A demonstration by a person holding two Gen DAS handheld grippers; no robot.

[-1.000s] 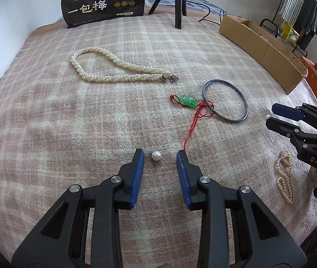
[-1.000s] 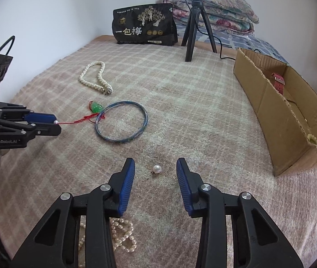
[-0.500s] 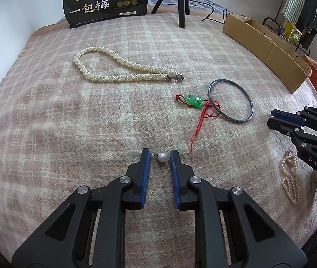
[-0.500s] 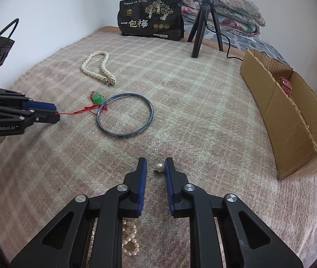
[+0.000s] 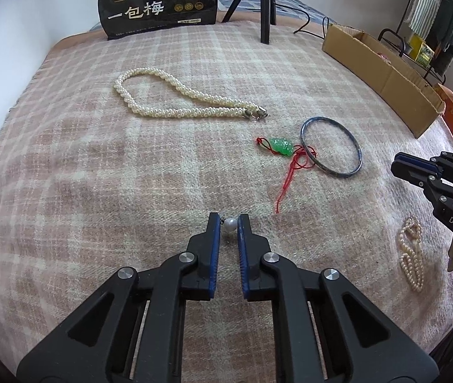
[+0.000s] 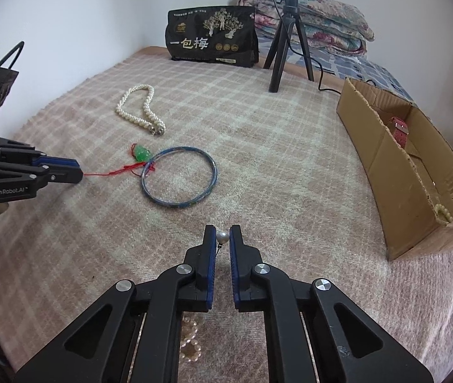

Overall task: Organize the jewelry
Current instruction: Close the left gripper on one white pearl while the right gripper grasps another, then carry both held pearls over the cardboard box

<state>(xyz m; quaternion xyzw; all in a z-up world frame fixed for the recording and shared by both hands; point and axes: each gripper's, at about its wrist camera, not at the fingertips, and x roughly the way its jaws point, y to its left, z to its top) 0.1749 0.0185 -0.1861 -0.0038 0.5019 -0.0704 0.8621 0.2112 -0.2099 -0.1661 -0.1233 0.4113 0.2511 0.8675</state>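
My left gripper (image 5: 229, 221) is shut on a pearl earring (image 5: 230, 224) at its fingertips, low over the plaid blanket. My right gripper (image 6: 222, 234) is shut on a second pearl earring (image 6: 222, 237), its post hanging down. A thick pearl necklace (image 5: 175, 102) lies at the back left; it also shows in the right wrist view (image 6: 142, 113). A green jade pendant (image 5: 280, 146) on red cord and a blue bangle (image 5: 331, 147) lie in the middle. A thin pearl strand (image 5: 413, 257) lies below the right gripper.
An open cardboard box (image 6: 418, 172) holding a red watch strap (image 6: 397, 131) stands at the right. A black snack bag (image 6: 210, 36) and a tripod (image 6: 285, 41) stand at the far end. The blanket's edge runs along the left.
Both grippers have closed from open onto their pearl earrings. The right earring has lifted off the blanket.
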